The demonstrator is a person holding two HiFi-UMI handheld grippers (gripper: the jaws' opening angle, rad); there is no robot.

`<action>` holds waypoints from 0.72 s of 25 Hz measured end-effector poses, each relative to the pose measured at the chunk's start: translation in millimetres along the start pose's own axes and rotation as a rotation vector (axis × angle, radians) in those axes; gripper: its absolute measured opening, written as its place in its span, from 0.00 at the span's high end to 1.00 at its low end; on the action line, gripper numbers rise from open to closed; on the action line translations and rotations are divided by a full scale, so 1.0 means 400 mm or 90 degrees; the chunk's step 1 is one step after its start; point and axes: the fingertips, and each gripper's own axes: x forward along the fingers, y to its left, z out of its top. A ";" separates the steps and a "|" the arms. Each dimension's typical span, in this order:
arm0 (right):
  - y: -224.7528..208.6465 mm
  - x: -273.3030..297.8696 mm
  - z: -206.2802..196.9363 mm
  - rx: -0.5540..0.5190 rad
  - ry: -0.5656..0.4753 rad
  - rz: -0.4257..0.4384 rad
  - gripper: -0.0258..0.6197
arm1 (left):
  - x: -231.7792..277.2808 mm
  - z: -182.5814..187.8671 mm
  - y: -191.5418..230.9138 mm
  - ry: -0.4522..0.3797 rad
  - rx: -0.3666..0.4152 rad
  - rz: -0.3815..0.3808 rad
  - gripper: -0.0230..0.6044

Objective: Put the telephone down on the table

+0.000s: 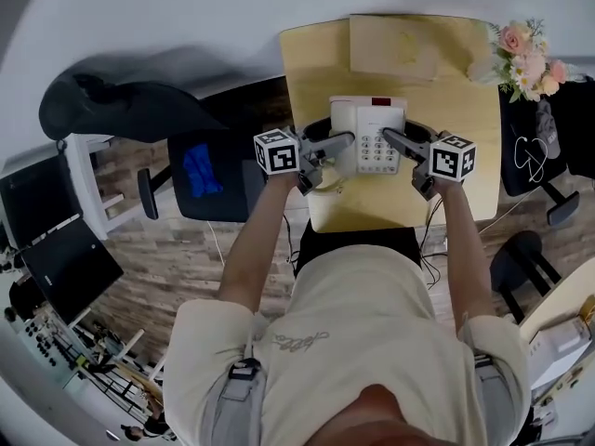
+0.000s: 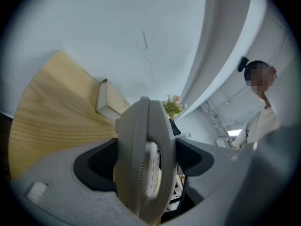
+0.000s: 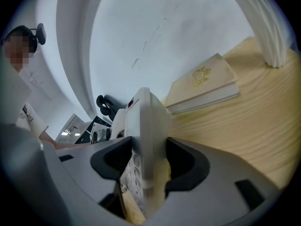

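Observation:
A white desk telephone (image 1: pixel 368 134) with a keypad hangs over the light wooden table (image 1: pixel 465 156), held from both sides. My left gripper (image 1: pixel 346 141) is shut on its left edge, where the handset lies; the left gripper view shows the telephone (image 2: pixel 143 159) edge-on between the jaws. My right gripper (image 1: pixel 390 137) is shut on its right edge, and in the right gripper view the telephone (image 3: pixel 143 145) stands clamped upright between the jaws. Whether its base touches the table is hidden.
A closed cream book (image 1: pixel 402 46) lies at the table's far edge, also seen as the book (image 3: pixel 202 86). A flower bouquet (image 1: pixel 528 59) sits at the far right corner. A black chair (image 1: pixel 200 170) stands left of the table, another chair (image 1: pixel 535 156) on the right.

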 end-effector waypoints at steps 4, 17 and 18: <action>-0.047 0.016 0.003 0.008 0.022 0.002 0.62 | 0.027 -0.005 0.040 0.016 -0.016 0.012 0.36; -0.119 0.053 -0.015 0.039 0.086 0.003 0.62 | 0.046 -0.037 0.129 0.021 -0.066 0.054 0.36; -0.125 0.057 -0.018 0.040 0.093 0.002 0.62 | 0.046 -0.044 0.140 0.026 -0.069 0.062 0.36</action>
